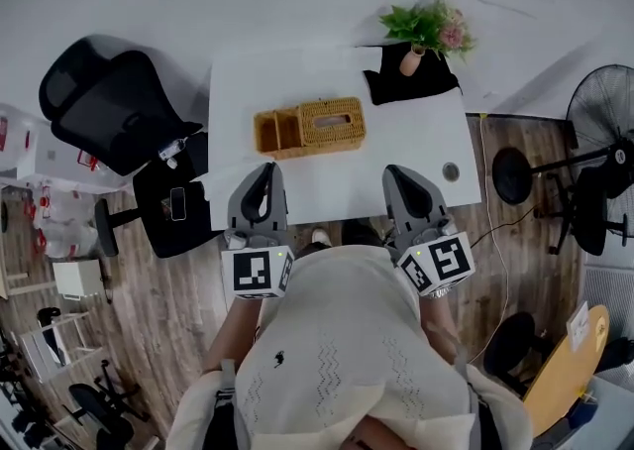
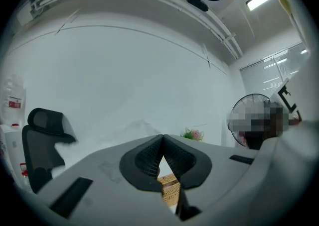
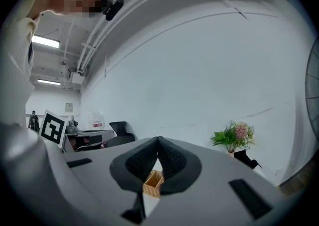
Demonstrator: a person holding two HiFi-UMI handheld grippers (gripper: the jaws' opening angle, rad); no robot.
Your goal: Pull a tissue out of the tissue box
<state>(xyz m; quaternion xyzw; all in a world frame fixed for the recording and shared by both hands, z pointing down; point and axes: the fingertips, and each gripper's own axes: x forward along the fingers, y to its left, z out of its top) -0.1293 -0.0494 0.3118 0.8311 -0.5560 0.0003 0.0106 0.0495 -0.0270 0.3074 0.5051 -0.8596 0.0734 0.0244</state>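
A white table (image 1: 416, 141) carries a potted plant (image 1: 428, 30) at its far right corner, with black cloth (image 1: 411, 86) beside it. A black office chair (image 1: 104, 106) stands left of the table, a fan (image 1: 604, 106) right.

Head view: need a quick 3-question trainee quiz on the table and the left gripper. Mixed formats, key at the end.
1. Multiple choice: what stands at the far right corner of the table?
A) a potted plant
B) a kettle
C) a laptop

2. True or false: the left gripper has its jaws closed on a tissue.

3. Short answer: in the head view, on which side of the wicker tissue box is the open wicker compartment?

Key
1. A
2. False: the jaws are together with nothing between them, and they are short of the box.
3. Left, joined to the box.
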